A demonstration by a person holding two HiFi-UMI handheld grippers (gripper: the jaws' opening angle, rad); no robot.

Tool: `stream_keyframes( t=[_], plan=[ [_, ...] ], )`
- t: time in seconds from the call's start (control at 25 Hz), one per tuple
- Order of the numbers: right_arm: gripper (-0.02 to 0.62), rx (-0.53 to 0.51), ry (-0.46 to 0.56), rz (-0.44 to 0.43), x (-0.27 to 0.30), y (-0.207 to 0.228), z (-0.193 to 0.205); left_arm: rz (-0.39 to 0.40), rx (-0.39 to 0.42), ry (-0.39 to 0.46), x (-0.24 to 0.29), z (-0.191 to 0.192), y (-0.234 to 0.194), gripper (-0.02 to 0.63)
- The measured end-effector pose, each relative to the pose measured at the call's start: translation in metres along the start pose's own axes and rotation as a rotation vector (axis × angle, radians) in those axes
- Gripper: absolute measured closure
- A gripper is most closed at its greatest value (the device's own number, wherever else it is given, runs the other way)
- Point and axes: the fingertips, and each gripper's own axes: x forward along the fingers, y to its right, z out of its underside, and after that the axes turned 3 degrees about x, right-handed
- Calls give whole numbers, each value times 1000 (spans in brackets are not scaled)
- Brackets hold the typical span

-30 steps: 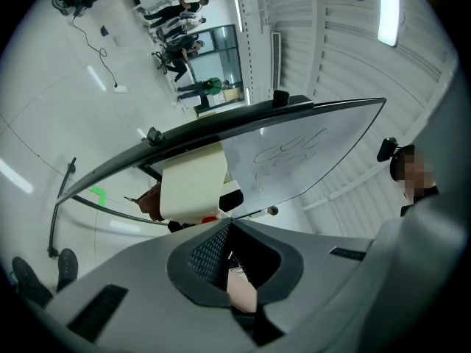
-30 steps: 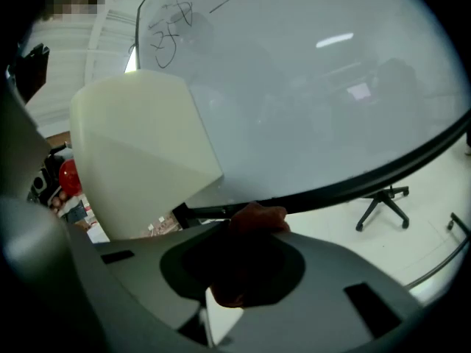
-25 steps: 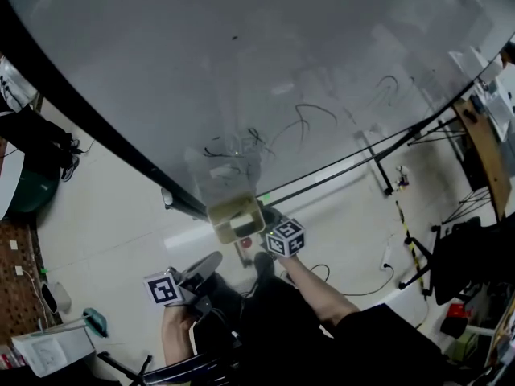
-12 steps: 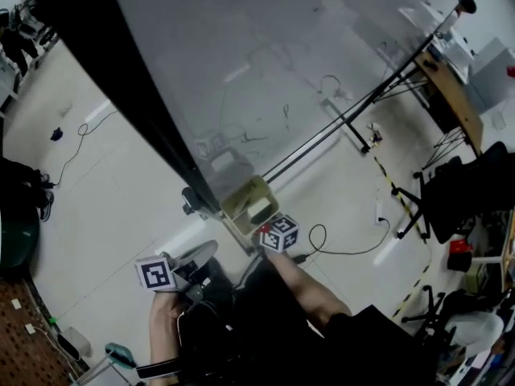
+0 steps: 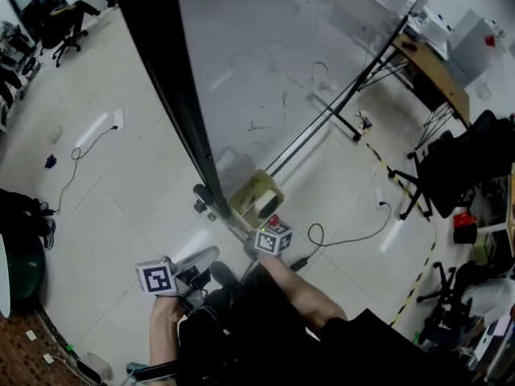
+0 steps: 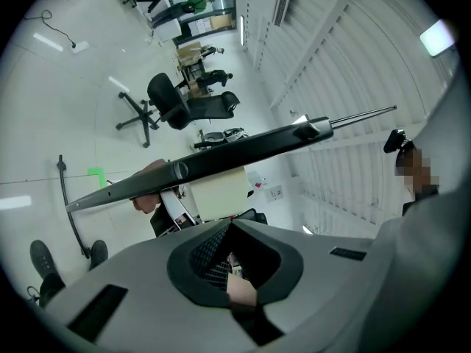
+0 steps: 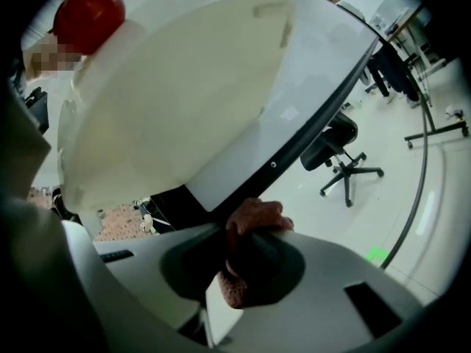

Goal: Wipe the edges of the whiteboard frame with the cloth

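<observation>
The whiteboard's black frame [image 5: 173, 95] runs steeply down the head view to a low corner. My right gripper [image 5: 269, 227] is at that corner, shut on a reddish-brown cloth [image 7: 254, 215] that bulges from its jaws just below the frame [image 7: 309, 134]. A cream box [image 5: 256, 198] with a red ball [image 7: 88, 9] on it sits against the board there. My left gripper [image 5: 197, 260] hangs lower left, away from the board, its jaws together and empty. In the left gripper view the frame [image 6: 221, 160] crosses as a dark bar, with the cream box [image 6: 217, 193] under it.
The board's stand legs [image 5: 354, 95] spread over the tiled floor, with a black cable [image 5: 346, 236] and yellow-black tape [image 5: 410, 288] nearby. Office chairs [image 5: 459, 167] and a desk [image 5: 430, 71] stand to the right; another chair [image 6: 176, 105] is farther off.
The head view has swung left, so the frame now runs steeper and more floor shows. My right gripper stays at the lower corner by the cream box; the left one has barely moved.
</observation>
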Motion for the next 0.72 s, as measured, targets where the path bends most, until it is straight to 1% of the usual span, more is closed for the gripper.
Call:
stream_keyframes(
  t=[0.16,0.28,0.4,0.48,0.56,0.64,0.72],
  plan=[
    [540,35,-7,-11,-2,-7,6,19,11,-14,3,1,3,620],
    [540,91,0,-12,-10,-9,8,21,8,-14,3,1,2,620],
    [540,156,-5,-9,-22,-17,10,43,6,2,3,-1,5,620],
    [540,197,-15,-4,-32,-27,12,54,7,16,1,-3,6,620],
    [540,228,-30,-24,-39,-46,14,57,1,32,-3,-5,4,620],
    [540,231,-55,-47,-40,-63,19,62,-6,46,-7,-7,4,620],
    [540,223,-60,-39,-37,-73,20,70,-4,55,-11,-9,4,620]
  ],
)
